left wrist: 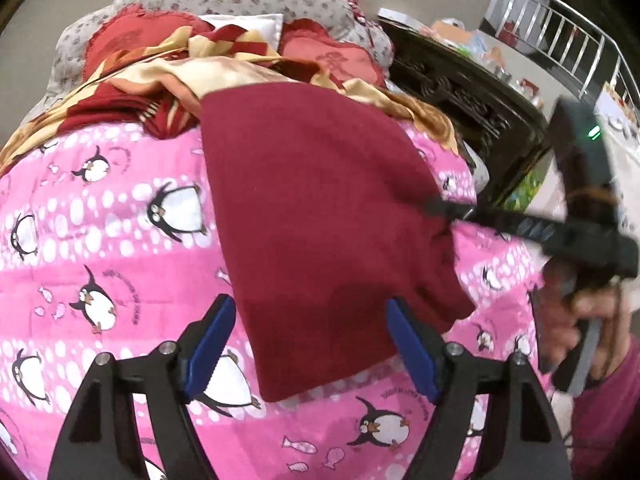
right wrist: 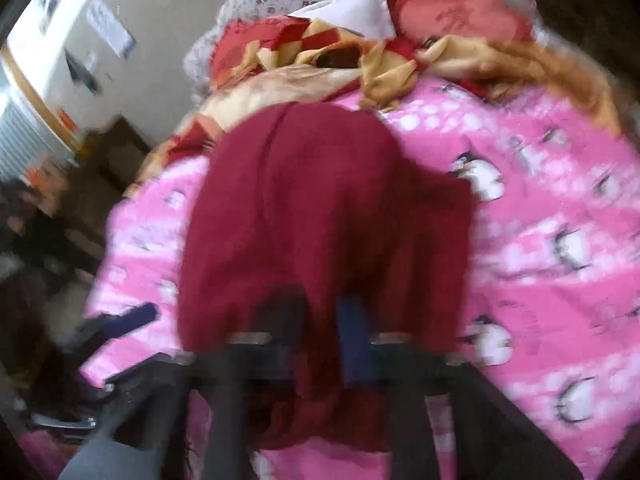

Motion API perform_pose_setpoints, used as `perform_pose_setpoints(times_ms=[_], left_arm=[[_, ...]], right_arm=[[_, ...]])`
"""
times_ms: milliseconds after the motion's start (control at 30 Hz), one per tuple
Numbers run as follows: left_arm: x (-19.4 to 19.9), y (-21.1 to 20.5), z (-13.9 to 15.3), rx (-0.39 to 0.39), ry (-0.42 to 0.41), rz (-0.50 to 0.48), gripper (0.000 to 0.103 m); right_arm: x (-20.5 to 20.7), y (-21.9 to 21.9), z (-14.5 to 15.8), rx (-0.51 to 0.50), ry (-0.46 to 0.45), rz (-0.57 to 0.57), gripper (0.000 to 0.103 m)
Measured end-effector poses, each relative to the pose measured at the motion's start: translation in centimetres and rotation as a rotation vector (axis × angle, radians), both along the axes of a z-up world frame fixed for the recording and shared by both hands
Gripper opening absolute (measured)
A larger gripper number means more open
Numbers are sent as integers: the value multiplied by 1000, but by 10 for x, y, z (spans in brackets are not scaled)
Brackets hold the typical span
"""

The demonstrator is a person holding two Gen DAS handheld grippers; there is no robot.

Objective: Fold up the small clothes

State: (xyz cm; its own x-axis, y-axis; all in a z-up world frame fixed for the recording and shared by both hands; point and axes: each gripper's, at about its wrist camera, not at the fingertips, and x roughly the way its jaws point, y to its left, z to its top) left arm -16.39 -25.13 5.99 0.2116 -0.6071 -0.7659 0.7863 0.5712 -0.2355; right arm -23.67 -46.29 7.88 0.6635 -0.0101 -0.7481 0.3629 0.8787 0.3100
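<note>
A dark red garment (left wrist: 320, 216) lies spread on the pink penguin bedsheet (left wrist: 100, 240). My left gripper (left wrist: 310, 344) is open, its blue pads on either side of the garment's near edge, holding nothing. My right gripper (left wrist: 434, 204) comes in from the right in the left wrist view and pinches the garment's right edge. In the blurred right wrist view the right gripper (right wrist: 324, 316) is shut on the dark red garment (right wrist: 320, 208), which hangs over its fingers. The left gripper's blue pad (right wrist: 136, 318) shows at lower left.
A crumpled red and yellow checked blanket (left wrist: 160, 80) and red pillows (left wrist: 332, 60) lie at the bed's far end. A dark carved wooden cabinet (left wrist: 460, 92) stands right of the bed, with a metal railing (left wrist: 560, 40) behind it. A wall (right wrist: 152, 40) stands left of the bed.
</note>
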Motion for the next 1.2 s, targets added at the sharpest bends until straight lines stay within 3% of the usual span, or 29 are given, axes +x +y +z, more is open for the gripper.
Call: perform_pose_setpoints(times_ms=[100,200,233,300,333,367,433,533,600,633,767,833,900,933,1000,1067,1133,1200], left_arm=[[-2,-11,-16,44,0,-15,81],[3,-15,-26,96,21,11,81],[2,-10,-22,66,30,12,81],[0,-6,-13,41,3,19,81],[-2,-5,-8,38,-20,21,81],[-3,-6,-4,36,-39,16,81],[-6,-8,2,22,-50,8,81],[-6,-12,3,14,-46,0,81],[-5,-17,-2,31,-40,1,81],[-5,-18,-7,48,-28,2,81],[-8,-13,-10,47,-26,-16,81],[-6,-15,-7,28,-27,-5,81],[-5,-15,-4,9,-31,-3,81],[-5,-16,-2,-4,-36,-5,81],[-5,-20,-4,9,-47,-7,81],[-6,-24,-9,29,-63,-10,81],[-8,-26,-11,37,-76,-6,83],[-10,-27,-11,40,-83,-8,83]], right_arm=[[-14,-16,0,-16,-7,-64,2],[-11,-33,-29,-112,174,-188,2],[-19,-37,-31,-80,154,-190,2],[-38,-43,-20,42,24,-173,3],[-43,-44,-10,65,-25,-170,6],[-44,-42,-2,70,-54,-161,15],[-38,-31,8,108,-90,-98,34],[-22,1,7,121,-79,14,39],[-10,16,-5,45,-2,24,32],[-6,21,-10,1,35,22,11],[-25,26,1,-66,-8,36,11],[-18,15,-14,-54,55,32,11],[-15,10,-19,-38,54,48,14],[-19,5,-10,0,-4,53,17],[-29,-6,3,54,-91,30,28],[-27,-23,16,75,-165,-65,49],[-9,-36,16,117,-172,-98,51],[17,-47,4,134,-100,-129,48]])
